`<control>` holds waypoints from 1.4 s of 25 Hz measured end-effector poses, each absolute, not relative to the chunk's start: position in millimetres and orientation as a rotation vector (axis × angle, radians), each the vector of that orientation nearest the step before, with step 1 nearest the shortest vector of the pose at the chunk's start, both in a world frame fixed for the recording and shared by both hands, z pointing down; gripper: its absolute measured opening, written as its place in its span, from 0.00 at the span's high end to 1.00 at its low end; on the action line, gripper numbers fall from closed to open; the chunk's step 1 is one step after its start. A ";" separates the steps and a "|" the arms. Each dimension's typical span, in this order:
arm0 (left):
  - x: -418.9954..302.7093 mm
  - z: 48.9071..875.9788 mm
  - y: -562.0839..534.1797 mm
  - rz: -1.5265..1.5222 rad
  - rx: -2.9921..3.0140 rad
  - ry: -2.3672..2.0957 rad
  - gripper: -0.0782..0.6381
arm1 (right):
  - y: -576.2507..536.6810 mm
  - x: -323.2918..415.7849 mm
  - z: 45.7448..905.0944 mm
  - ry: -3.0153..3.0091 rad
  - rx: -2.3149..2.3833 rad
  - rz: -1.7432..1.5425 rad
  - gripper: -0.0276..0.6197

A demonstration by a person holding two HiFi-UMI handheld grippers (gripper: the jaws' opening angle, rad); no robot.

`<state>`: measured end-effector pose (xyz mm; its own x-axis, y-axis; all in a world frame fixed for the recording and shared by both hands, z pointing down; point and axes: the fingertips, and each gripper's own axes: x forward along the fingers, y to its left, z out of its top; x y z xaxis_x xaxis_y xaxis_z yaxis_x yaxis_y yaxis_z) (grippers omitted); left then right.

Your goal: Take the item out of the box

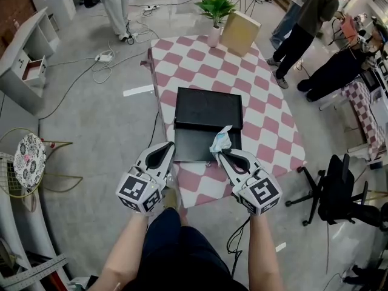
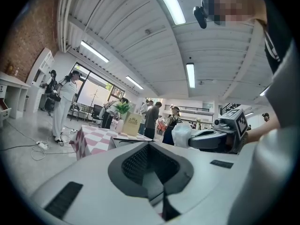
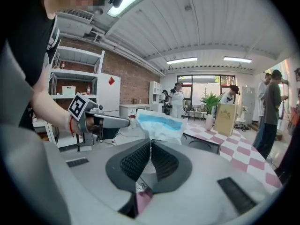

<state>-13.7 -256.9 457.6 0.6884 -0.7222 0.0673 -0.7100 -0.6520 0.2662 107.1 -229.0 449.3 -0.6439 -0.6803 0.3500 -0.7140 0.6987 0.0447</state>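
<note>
One flat black rectangular box (image 1: 182, 139) lies open on the pink-and-white chequered table (image 1: 267, 120), in two shallow halves: the far half (image 1: 209, 108) towards 12 o'clock and the near tray towards 6 o'clock. One crumpled white-and-blue plastic packet (image 1: 221, 139) stands up over the near tray at about 4 o'clock of the box. It is pinched at its lower end by the right gripper (image 1: 218, 154), whose jaws are closed on it. The right gripper view shows the same packet (image 3: 159, 124) rising from the clamped jaw tips of the right gripper (image 3: 150, 142). Whether the packet's bottom edge touches the tray cannot be told. At 8 o'clock of the box, the left gripper (image 1: 171, 145) has its jaws together with nothing between them, as its own view confirms (image 2: 149, 144). At the table's 12 o'clock end stand one green potted plant in a pale vase (image 1: 215, 17) and, just beside it at 3 o'clock, one tan carton (image 1: 239, 33).
</note>
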 end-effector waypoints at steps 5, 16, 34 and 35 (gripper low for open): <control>-14.2 447.9 -251.6 -0.080 2.639 -1.148 0.89 | -220.5 110.8 436.0 -2.598 1.150 0.145 0.94; -16.1 432.0 -236.2 -0.106 2.650 -1.175 0.89 | -202.2 120.5 411.8 -2.657 1.239 0.160 0.94; -18.7 398.6 -219.9 -0.156 2.674 -1.236 0.89 | -181.4 134.2 375.3 -2.762 1.336 0.172 0.94; -18.8 397.2 -219.7 -0.158 2.674 -1.239 0.89 | -181.0 135.1 373.9 -2.766 1.339 0.174 0.94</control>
<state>-18.8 -219.7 397.2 0.6451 -0.7639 -0.0167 -0.7437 -0.6328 0.2157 135.1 -181.0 373.9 -0.6200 -0.7774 0.1063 -0.7846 0.6156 -0.0738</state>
